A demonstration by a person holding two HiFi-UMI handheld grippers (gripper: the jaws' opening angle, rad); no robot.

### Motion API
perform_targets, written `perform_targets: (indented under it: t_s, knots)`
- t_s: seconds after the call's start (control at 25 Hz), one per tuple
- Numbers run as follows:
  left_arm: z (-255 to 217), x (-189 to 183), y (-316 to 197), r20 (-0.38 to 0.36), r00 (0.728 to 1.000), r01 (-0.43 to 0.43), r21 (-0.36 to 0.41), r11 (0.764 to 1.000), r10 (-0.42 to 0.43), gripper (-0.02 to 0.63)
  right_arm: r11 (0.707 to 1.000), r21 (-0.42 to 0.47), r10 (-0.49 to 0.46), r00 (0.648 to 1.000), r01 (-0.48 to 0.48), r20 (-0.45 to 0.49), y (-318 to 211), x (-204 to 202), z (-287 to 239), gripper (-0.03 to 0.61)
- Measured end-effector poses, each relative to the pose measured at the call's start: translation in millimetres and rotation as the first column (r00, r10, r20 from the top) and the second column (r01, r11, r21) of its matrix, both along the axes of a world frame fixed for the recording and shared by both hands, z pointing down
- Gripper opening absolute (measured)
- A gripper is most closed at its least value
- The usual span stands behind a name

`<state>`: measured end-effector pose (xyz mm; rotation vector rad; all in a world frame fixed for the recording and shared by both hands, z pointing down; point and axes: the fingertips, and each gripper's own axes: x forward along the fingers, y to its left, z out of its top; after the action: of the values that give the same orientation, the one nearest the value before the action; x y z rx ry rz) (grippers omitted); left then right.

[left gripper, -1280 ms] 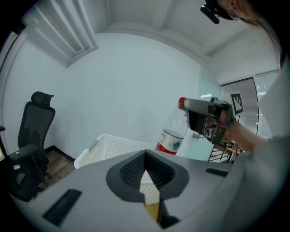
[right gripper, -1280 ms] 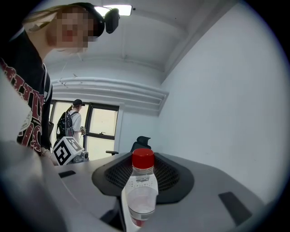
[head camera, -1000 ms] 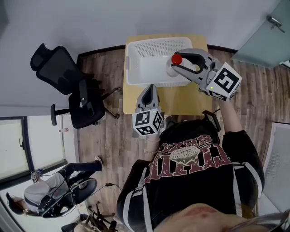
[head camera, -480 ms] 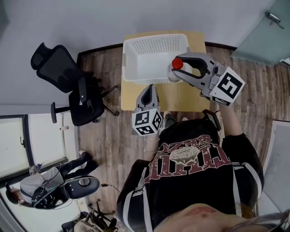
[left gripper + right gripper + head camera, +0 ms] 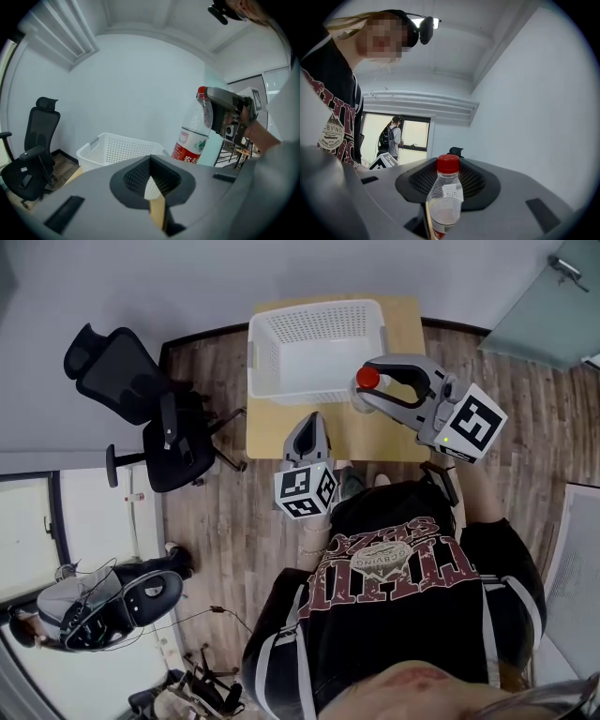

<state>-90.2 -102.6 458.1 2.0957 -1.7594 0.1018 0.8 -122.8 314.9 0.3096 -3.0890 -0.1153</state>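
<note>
Our right gripper (image 5: 373, 395) is clamped on the red-capped bottle (image 5: 445, 197), which we hold upright near the table's (image 5: 398, 442) right edge; it is just beside the white basket's (image 5: 267, 352) near right corner. Our left gripper (image 5: 308, 427), jaws together on nothing, hovers over the table's near edge; the white basket lies just beyond it.

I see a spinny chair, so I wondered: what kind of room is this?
Probably an office or workroom. There's a black office chair on a wooden floor, a small table with a white basket, and the right gripper holds a plastic bottle.
</note>
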Motion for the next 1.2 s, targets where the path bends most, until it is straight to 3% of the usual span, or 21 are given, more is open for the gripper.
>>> perform_targets:
  t_s: [0.56,0.84,1.2]
  knots:
    - [14.3,28.4,26.4,0.012,1.0,0.005,-0.017,1.0,-0.004,0.048,0.998,-0.039,0.044,0.998,-0.046,-0.048,14.7,26.2,82.1,0.152]
    - [17.0,32.9,32.1,0.014,1.0,0.012,-0.026,1.0,-0.011,0.048,0.996,-0.062,0.057,0.993,-0.064,-0.103,15.4,27.6,115.3,0.152]
    - [19.6,34.8,36.9,0.012,1.0,0.002,-0.029,1.0,-0.002,0.048,0.993,-0.095,0.054,0.993,-0.064,-0.108,17.6,19.9,141.2,0.152]
